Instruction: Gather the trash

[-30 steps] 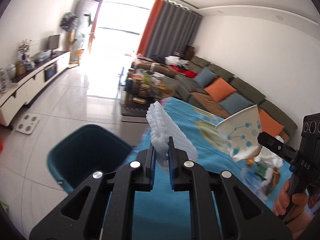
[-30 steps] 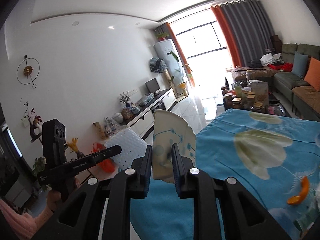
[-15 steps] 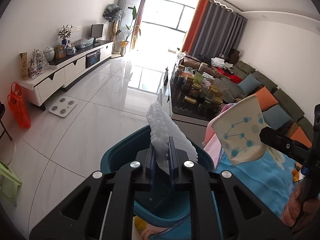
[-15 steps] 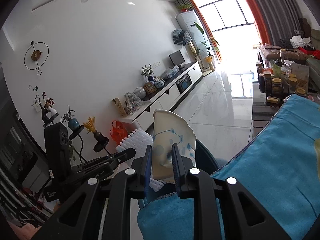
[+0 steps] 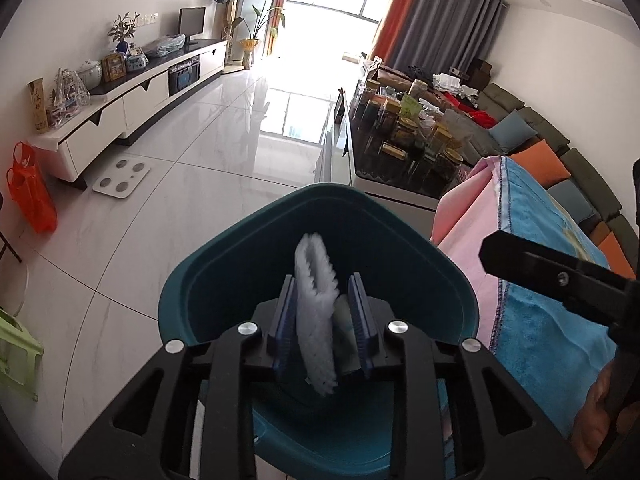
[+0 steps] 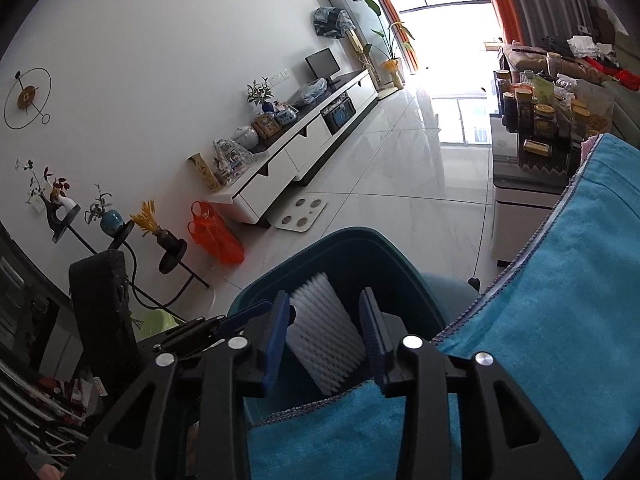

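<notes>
- Both grippers now hang over the teal bin (image 5: 224, 280), no longer over the blue table cloth (image 6: 560, 320).
- Left gripper (image 5: 322, 312) jaws, just opened, stand apart; white foam (image 5: 316, 300) slips loose between them.
- Right gripper (image 6: 326, 336) jaws have just widened; the paper cup they held is gone, foam (image 6: 324, 332) visible below.

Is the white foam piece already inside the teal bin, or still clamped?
Released, dropping into the bin. The white foam piece sits loose between the left hand-held gripper's just-opened jaws, over the teal bin's mouth.

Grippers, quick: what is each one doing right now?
Left gripper: jaws just opened, white foam net loose between them over the teal bin.
Right gripper: jaws just opened, nothing between them.
</notes>
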The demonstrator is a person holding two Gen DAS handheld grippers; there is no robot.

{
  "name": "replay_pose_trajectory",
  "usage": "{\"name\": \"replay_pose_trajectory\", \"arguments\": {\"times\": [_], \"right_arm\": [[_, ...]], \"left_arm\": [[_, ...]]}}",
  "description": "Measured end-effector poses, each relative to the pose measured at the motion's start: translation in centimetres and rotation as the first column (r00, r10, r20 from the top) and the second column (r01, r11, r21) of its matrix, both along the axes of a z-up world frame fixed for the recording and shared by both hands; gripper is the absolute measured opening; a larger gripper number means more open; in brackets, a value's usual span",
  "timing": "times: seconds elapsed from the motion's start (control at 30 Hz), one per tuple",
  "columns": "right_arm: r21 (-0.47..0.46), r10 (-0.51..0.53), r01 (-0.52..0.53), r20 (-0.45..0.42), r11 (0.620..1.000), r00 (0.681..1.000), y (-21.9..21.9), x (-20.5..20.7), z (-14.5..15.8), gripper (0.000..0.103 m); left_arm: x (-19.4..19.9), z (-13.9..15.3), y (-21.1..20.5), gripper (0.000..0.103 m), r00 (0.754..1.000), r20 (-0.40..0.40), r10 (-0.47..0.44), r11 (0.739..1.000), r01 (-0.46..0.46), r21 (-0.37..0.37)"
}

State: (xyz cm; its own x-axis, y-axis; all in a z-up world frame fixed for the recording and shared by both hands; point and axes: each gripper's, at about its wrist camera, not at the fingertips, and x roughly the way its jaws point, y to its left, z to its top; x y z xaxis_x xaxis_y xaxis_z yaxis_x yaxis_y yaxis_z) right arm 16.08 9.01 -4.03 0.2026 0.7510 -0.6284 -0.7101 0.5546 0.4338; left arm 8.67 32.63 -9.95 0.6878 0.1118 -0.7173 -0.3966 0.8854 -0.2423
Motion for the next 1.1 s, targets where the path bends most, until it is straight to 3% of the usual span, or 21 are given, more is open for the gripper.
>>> {"name": "replay_pose_trajectory", "arguments": {"times": [0.1,0.27,0.4,0.5,0.63,0.77,0.9,1.1], "right_arm": [[0.021,-0.009,0.008,0.018,1.0,1.0,-1.1,-0.3,0.8,0.038],[0.091,-0.012,0.006,0.066,0.996,0.998,-5.2,-1.8,3.3,0.044],[0.125,-0.035,0.015,0.164,0.992,0.986,-10.4,-3.5,5.7,0.055],[0.127,-0.093,0.065,0.234,0.99,0.968,-15.2,-5.1,7.0,0.056],[0.139,-0.21,0.178,0.27,0.974,0.94,-22.4,-6.4,7.9,0.056],[0.131,-0.35,0.326,0.292,0.936,0.89,-29.1,-7.6,8.1,0.056],[0.126,-0.467,0.451,0.303,0.884,0.83,-34.8,-9.0,7.9,0.056],[0.115,-0.594,0.591,0.312,0.798,0.742,-40.6,-10.0,7.2,0.057]], "left_arm": [[-0.6,0.3,-0.4,0.031,1.0,0.018,0.023,1.0,-0.023,0.013],[-3.3,3.8,-2.5,0.049,0.99,0.136,0.023,0.996,-0.034,0.081],[-4.6,6.5,-6.5,0.058,0.966,0.232,-0.112,0.99,0.088,0.11],[-4.9,7.5,-10.9,0.061,0.927,0.271,-0.258,0.965,0.232,0.124],[-4.4,7.5,-17.3,0.061,0.847,0.282,-0.45,0.893,0.438,0.106],[-4.1,6.8,-23.8,0.061,0.745,0.273,-0.608,0.788,0.609,0.092],[-3.9,6.0,-29.0,0.061,0.645,0.27,-0.715,0.679,0.733,0.048],[-3.4,5.1,-35.2,0.061,0.543,0.266,-0.797,0.564,0.825,0.008]]}}
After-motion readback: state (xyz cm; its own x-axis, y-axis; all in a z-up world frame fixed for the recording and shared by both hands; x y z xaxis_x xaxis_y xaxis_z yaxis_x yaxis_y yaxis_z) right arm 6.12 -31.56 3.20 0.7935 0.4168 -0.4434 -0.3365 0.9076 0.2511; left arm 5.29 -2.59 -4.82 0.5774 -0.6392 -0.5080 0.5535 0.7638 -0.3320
